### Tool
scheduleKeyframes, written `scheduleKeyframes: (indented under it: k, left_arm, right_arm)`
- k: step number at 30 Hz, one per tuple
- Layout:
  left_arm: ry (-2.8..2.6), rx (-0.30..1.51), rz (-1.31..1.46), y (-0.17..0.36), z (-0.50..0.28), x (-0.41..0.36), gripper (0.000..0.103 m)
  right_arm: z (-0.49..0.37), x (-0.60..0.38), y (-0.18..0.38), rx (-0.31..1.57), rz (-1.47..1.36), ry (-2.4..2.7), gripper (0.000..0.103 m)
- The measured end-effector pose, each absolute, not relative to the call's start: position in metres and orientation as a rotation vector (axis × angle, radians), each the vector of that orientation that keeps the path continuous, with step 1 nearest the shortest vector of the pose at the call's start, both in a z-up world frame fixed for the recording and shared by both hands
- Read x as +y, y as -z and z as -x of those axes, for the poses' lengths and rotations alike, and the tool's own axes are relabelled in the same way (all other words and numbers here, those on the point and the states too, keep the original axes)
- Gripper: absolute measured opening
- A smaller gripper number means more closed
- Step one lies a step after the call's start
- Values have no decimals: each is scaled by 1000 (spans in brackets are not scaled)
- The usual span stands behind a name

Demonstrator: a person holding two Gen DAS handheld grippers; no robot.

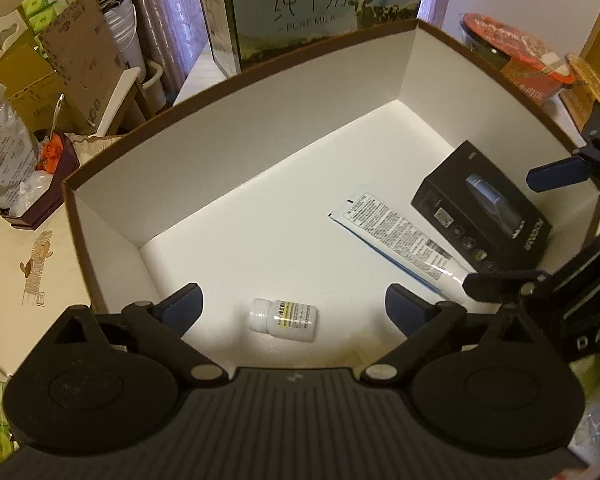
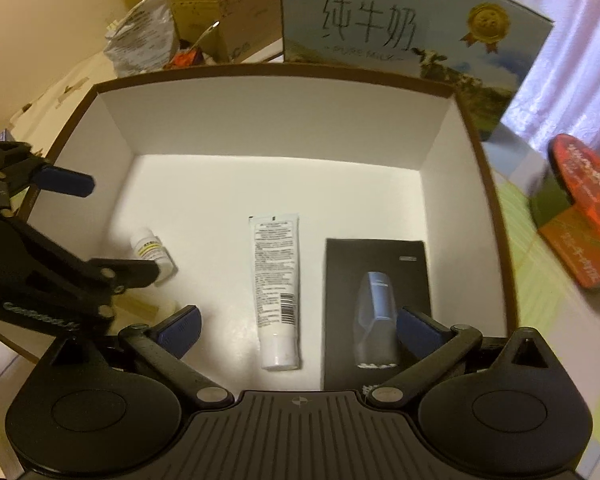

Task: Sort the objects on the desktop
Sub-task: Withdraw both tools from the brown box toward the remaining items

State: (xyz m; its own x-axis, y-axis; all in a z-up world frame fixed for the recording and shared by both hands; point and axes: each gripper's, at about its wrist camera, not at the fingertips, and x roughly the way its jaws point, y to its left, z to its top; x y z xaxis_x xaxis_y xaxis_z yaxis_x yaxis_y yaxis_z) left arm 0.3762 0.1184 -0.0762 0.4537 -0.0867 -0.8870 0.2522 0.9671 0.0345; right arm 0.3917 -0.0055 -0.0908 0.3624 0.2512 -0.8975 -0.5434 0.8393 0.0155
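The left gripper (image 1: 294, 306) is hovering over the near end of the storage box (image 1: 260, 128), its blue fingers spread wide and gripping nothing. A small white pill bottle (image 1: 284, 319) is lying on its side on the box floor, directly between those fingers. The right gripper (image 2: 298, 326) is likewise standing fully apart and empty above the near edge. A white tube (image 2: 277, 288) is lying flat on the box floor between its fingers, cap end nearest. Just beside the tube, a black product box (image 2: 376, 300) is resting flat against the box's right wall. Behind the storage box, a milk carton (image 2: 400, 36) is standing upright.
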Motion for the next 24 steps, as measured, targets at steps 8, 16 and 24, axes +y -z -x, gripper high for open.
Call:
scheduleKeyframes:
  k: [8,16,24]
  left_arm:
    - [176,1045,-144,54,-355,125,99]
    - [152,1005,-131,31,-332,128,100]
    - [153,957,-123,7,-301,124,100]
  right_arm:
    - [-378,-12,72,1041,284,-501,101]
    - [-356,-18,53,995,269,-513,101]
    - [-328,-33,32,942,226,-527,101]
